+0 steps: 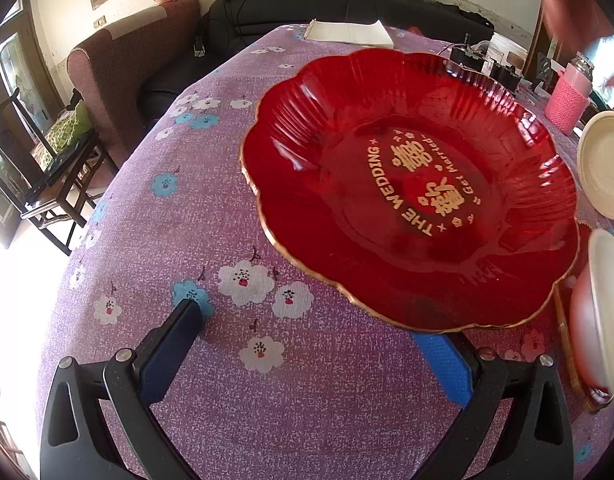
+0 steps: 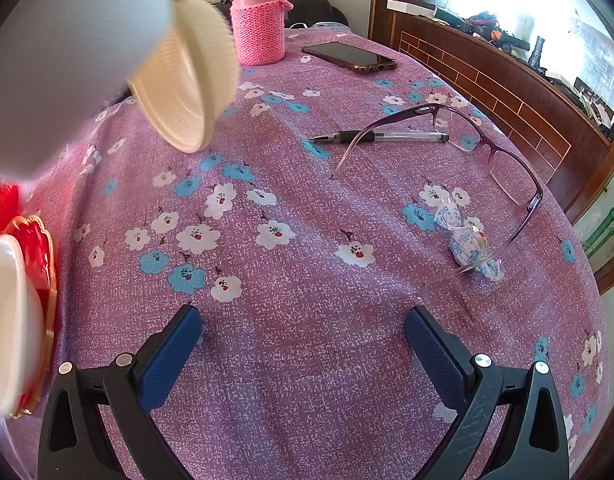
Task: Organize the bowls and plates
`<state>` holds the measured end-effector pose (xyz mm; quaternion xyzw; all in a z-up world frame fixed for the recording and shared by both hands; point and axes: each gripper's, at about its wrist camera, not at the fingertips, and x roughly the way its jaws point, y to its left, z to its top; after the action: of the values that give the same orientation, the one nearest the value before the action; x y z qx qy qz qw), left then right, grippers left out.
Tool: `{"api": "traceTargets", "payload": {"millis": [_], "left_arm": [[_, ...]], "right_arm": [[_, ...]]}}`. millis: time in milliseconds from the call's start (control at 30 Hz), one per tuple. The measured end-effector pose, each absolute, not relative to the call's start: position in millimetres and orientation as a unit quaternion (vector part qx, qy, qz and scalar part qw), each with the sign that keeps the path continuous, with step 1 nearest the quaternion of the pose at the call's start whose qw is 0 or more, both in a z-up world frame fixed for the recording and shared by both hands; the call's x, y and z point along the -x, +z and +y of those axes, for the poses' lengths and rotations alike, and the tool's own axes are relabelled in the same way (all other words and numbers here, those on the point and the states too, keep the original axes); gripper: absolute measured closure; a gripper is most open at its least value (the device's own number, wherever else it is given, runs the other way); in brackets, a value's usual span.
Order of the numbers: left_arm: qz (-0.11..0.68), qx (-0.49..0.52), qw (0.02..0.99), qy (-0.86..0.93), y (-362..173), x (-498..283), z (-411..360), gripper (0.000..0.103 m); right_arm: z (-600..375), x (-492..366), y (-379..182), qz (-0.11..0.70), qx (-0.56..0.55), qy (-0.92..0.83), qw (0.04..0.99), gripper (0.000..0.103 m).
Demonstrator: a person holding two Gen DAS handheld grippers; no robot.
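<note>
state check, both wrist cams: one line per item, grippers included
left gripper: open, holding nothing
right gripper: open, holding nothing
red plate: upright, empty, near rim over the left gripper's right finger
cream bowl: tilted on its side, off the cloth
flask: upright, capped, in knitted sleeve
glasses: unfolded
phone: flat, screen dark
</note>
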<state>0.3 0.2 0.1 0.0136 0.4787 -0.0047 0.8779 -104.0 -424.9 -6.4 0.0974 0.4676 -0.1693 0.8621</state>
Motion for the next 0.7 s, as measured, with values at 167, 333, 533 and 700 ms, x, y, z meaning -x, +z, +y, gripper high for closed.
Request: {"api": "traceTargets", "payload": {"millis": [167,333,533,700], "left_arm": [[0.479,-0.013,0.878,-0.005,-0.7,0.7,-0.7,0.000],[0.479,-0.013,0.878,-0.005,-0.8,0.8,-0.7,0.000],[0.479,-0.013,0.878,-0.004,-0.8,0.7,-0.7,0.000],[0.479,-0.013,0.878,-0.005,-0.7,0.7,-0.6,0.000]], "right_arm": [[-423.7,102.5,-5.5,0.467,-0.097,-0.169,0.862,0.001],[-424.0,102.9,-5.1,0.467,-0.097,-0.169,0.862,0.001],[-423.8,102.8,-5.4,0.467,-0.097,-0.169,0.862,0.001],[-423.8,103.0,-5.4,0.467,-0.097,-0.169,0.862,0.001]]}}
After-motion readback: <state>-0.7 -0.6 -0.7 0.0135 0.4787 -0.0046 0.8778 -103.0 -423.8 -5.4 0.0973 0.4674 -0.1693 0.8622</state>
